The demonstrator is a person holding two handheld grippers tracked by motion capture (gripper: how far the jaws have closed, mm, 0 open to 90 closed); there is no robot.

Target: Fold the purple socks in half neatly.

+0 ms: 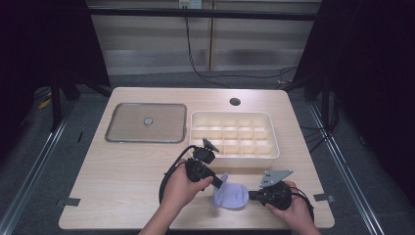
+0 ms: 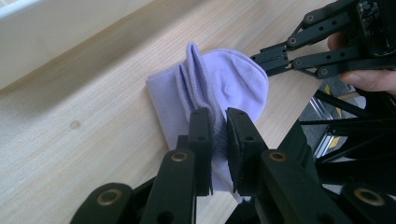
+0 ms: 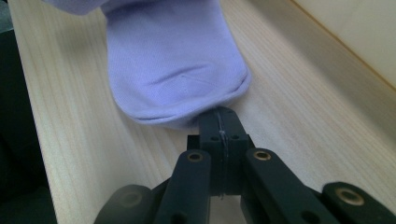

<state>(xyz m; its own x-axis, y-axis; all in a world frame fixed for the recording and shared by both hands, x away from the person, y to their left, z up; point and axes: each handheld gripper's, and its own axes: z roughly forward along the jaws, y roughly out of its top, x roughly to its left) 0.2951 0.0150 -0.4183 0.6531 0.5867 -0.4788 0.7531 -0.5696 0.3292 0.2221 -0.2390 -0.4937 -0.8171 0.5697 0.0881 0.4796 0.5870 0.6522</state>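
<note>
Lavender sock [image 1: 230, 196] lay folded on the desk [image 1: 122, 166] near its front edge, just in front of the white compartment tray [image 1: 234, 134], and between the two hand-held grippers. Its long axis ran roughly from one to the other. The left hand-held gripper [image 2: 218, 122] pinched the ribbed cuff end, jaws pressed onto the bunched fabric. The right hand-held gripper [image 3: 219, 122] met the rounded toe end with its jaws pressed together; whether a sliver of the toe's edge was caught between them could not be made out. Each hand stood at its own end, so neither was nearer. A clear lid [image 1: 146, 122] rested well apart, left of the tray.
</note>
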